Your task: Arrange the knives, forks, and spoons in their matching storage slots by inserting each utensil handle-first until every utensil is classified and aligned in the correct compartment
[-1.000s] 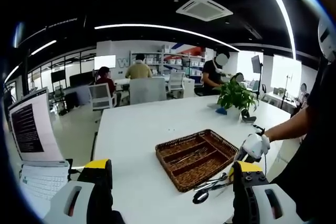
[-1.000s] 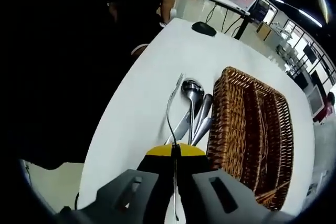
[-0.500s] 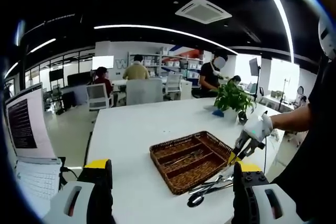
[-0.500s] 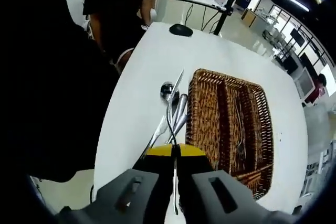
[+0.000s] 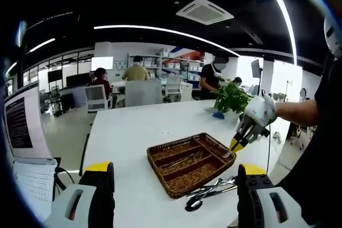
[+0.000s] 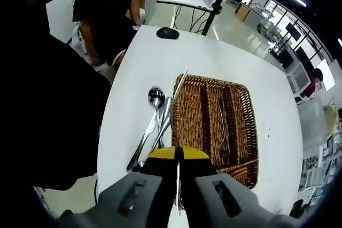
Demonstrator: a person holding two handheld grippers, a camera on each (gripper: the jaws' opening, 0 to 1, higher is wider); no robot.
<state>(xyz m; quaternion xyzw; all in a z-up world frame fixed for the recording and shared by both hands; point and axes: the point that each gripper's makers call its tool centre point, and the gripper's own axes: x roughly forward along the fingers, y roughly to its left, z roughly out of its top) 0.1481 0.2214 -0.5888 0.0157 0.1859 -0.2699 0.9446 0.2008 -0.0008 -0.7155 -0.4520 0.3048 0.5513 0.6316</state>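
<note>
A brown wicker tray (image 6: 206, 116) with three long slots lies on the white table (image 6: 144, 57). A fork (image 6: 223, 126) rests in one slot. Beside the tray lie a spoon (image 6: 156, 97) and a few other loose utensils (image 6: 145, 143). My right gripper (image 6: 178, 154) hovers above the tray's near end, shut on a thin metal utensil (image 6: 178, 185) seen edge-on; I cannot tell its kind. In the left gripper view, the right gripper (image 5: 236, 143), in a gloved hand, hangs above the tray (image 5: 158, 168) and loose utensils (image 5: 211, 190). My left gripper (image 5: 175, 168) is open and holds nothing.
A potted plant (image 5: 231, 97) stands on the table's far side. A laptop (image 5: 21, 132) sits off to the left. A computer mouse (image 6: 167, 33) lies at one table end, near a seated person in black (image 6: 107, 9). Several people sit at desks behind.
My right gripper has risen from the table with the thin utensil and moved up over the tray's end. The left gripper stays open, its view drifting slightly.
</note>
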